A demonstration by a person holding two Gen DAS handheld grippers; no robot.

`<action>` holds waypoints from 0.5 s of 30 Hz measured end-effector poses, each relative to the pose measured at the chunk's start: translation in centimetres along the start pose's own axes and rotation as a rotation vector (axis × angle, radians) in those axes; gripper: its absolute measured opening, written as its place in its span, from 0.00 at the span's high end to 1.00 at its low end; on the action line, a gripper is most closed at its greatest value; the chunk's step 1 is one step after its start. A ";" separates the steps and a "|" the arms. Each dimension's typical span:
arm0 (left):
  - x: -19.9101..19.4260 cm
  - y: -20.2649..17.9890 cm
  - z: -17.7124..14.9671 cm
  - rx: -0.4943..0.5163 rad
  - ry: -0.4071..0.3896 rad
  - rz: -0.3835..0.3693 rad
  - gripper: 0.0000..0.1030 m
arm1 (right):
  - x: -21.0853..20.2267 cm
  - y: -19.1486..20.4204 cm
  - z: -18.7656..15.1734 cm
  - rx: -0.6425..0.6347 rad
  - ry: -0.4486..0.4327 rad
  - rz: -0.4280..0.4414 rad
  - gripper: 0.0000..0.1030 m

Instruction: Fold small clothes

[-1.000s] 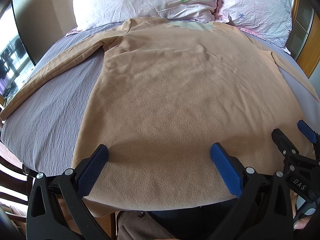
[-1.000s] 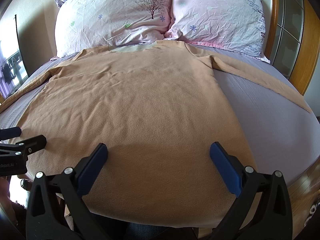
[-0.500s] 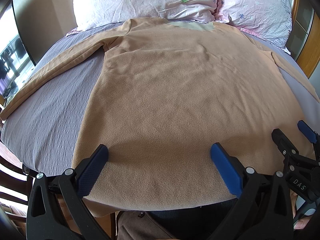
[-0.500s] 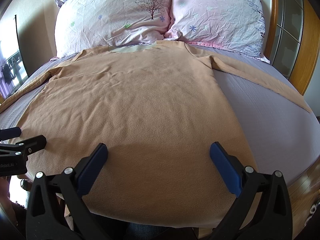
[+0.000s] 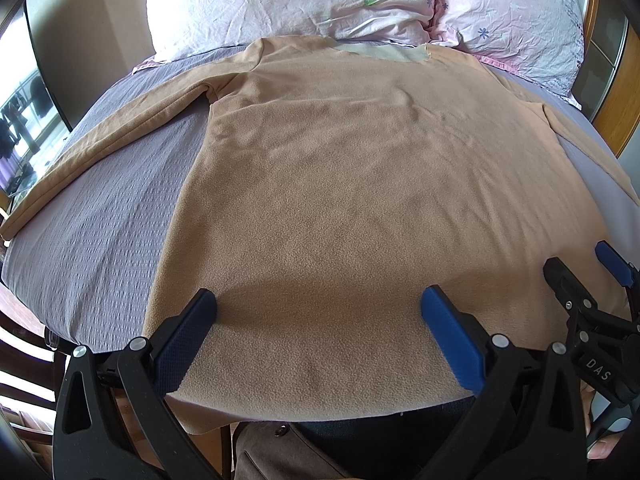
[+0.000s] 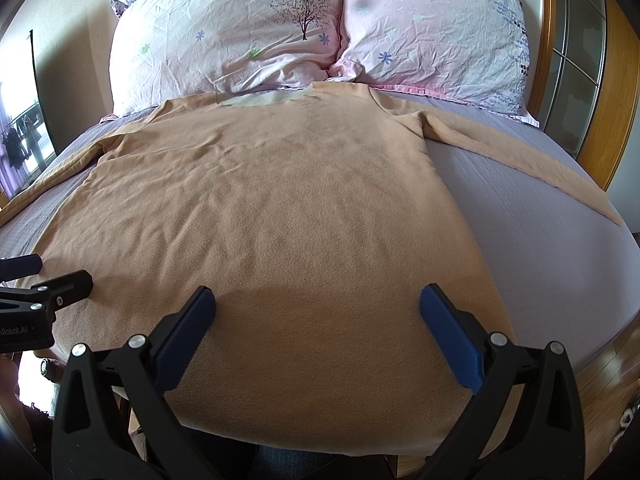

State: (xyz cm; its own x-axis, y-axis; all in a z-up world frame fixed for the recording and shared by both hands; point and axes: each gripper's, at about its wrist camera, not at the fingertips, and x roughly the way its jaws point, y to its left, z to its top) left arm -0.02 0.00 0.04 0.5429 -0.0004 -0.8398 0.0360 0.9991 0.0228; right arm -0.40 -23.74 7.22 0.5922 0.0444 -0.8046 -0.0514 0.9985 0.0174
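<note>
A tan long-sleeved fleece top lies flat on a bed, collar at the far end, both sleeves spread out; it also shows in the right wrist view. Its hem hangs over the near bed edge. My left gripper is open and empty, hovering over the hem near its left corner. My right gripper is open and empty over the hem nearer the right side. Each gripper shows at the edge of the other's view.
The bed has a grey-lilac sheet. Two pink flowered pillows lean at the head. A wooden headboard and frame stand at the right. A window is at the left.
</note>
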 end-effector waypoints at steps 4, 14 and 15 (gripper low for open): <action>0.0 0.0 0.0 0.001 0.000 0.000 0.01 | 0.1 0.1 -0.1 0.000 -0.001 0.000 0.02; 0.0 0.0 0.0 0.001 -0.001 0.000 0.01 | 0.4 0.3 -0.5 0.000 -0.002 0.000 0.02; 0.0 0.0 0.0 0.001 -0.001 0.000 0.01 | 0.4 0.3 -0.5 0.000 -0.002 0.000 0.02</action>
State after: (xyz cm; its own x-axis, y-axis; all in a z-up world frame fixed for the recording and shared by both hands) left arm -0.02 -0.01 0.05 0.5438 -0.0001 -0.8392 0.0367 0.9990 0.0237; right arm -0.61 -23.41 6.61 0.5936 0.0443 -0.8035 -0.0510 0.9985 0.0173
